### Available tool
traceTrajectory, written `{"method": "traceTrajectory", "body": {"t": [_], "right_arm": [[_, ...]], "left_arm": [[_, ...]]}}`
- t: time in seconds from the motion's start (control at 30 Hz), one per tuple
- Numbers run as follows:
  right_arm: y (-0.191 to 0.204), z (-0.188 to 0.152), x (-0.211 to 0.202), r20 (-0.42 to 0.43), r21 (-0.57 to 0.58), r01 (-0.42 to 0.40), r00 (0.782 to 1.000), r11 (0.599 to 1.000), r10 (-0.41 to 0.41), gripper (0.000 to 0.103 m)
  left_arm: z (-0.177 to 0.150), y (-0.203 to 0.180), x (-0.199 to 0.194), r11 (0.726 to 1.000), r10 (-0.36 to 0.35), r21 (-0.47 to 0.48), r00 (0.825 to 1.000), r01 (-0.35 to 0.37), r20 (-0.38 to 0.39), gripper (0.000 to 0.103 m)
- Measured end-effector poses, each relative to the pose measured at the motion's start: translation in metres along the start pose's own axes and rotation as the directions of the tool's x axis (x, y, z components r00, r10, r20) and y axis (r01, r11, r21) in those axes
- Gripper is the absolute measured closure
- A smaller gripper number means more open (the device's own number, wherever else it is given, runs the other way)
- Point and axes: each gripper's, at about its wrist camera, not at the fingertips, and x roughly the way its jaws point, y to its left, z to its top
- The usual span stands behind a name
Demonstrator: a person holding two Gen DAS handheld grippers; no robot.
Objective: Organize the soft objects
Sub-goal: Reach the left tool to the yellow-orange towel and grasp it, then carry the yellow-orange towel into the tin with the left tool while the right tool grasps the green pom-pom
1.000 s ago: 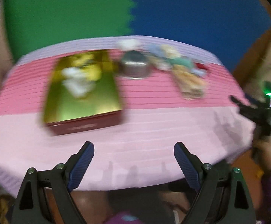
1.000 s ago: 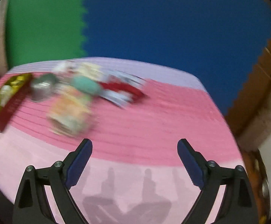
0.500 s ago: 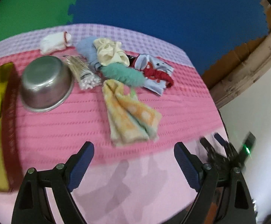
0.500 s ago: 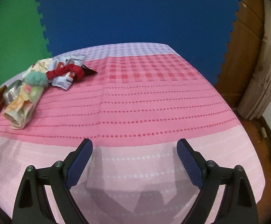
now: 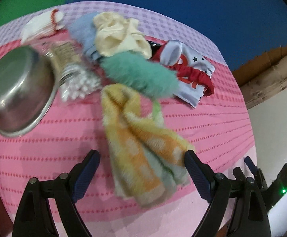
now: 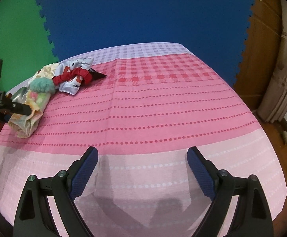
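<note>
1. Since the earlier frames, the left gripper (image 5: pixel 141 165) is showing a new scene: the gold tin that filled its view is gone except for a dark red edge at far left, and the towel (image 5: pixel 143 148) is now lying close under its jaws. The right view is showing the soft pile shifted to its far left, with bare cloth ahead.

2. Left wrist view: the left gripper is standing spread wide, gripping nothing. The towel's near end is lying between the two fingers; the right finger (image 5: pixel 197 175) is sitting just beside its edge, and contact cannot be confirmed. Behind the towel, a green puff (image 5: pixel 141 75) is resting against it. A cream cloth (image 5: pixel 119 37) and a blue puff (image 5: pixel 84 33) are lying behind that. A white printed cloth (image 5: pixel 191 67) with a red scrunchie (image 5: pixel 196 75) is lying to the right. A bowl (image 5: pixel 19 92) is sitting mouth-down at left, a packet (image 5: pixel 72 69) beside it. A white sock (image 5: pixel 42 25) is lying at the far edge. The picture is slightly blurred.

3. Right wrist view: the right gripper (image 6: pixel 142 167) is standing spread wide over the bare pink tablecloth (image 6: pixel 163 106), gripping nothing. The soft pile is lying well apart at far left, the left gripper beside its towel.
</note>
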Motion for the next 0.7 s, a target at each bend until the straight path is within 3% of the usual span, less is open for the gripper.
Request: {"method": "traceTrajectory", "body": {"t": [0.1, 0.17, 0.23, 0.27, 0.43, 0.57, 0.7], "right_arm": [[-0.001, 0.000, 0.001, -0.004, 0.009, -0.007, 1.000, 1.000, 0.007, 0.013], [-0.002, 0.000, 0.001, -0.004, 0.011, -0.008, 1.000, 1.000, 0.008, 0.013], [-0.002, 0.000, 0.002, -0.006, 0.009, -0.006, 1.000, 1.000, 0.006, 0.013], [-0.002, 0.000, 0.002, -0.007, 0.010, -0.007, 1.000, 1.000, 0.007, 0.013], [-0.001, 0.001, 0.003, -0.018, 0.006, -0.002, 1.000, 1.000, 0.002, 0.013], [0.005, 0.003, 0.006, -0.048, -0.026, 0.018, 0.999, 0.999, -0.019, 0.011], [0.022, 0.014, -0.010, -0.018, -0.002, -0.131, 0.991, 0.991, 0.131, 0.011]], "left_arm": [[0.004, -0.007, 0.008, 1.000, 0.001, 0.011, 1.000, -0.001, 0.000, 0.013], [0.002, -0.006, 0.007, 0.999, -0.040, -0.009, 0.999, 0.040, 0.014, 0.017], [-0.006, -0.003, 0.004, 0.994, -0.097, -0.049, 0.994, 0.100, 0.045, 0.069], [-0.011, -0.001, 0.002, 0.991, -0.115, -0.068, 0.993, 0.118, 0.040, 0.080], [-0.052, 0.008, -0.027, 0.979, -0.181, -0.080, 0.981, 0.187, 0.070, 0.080], [-0.085, 0.020, -0.067, 0.977, -0.194, -0.062, 0.972, 0.203, 0.130, 0.080], [-0.106, 0.028, -0.101, 0.976, -0.203, -0.047, 0.963, 0.214, 0.176, 0.080]]}}
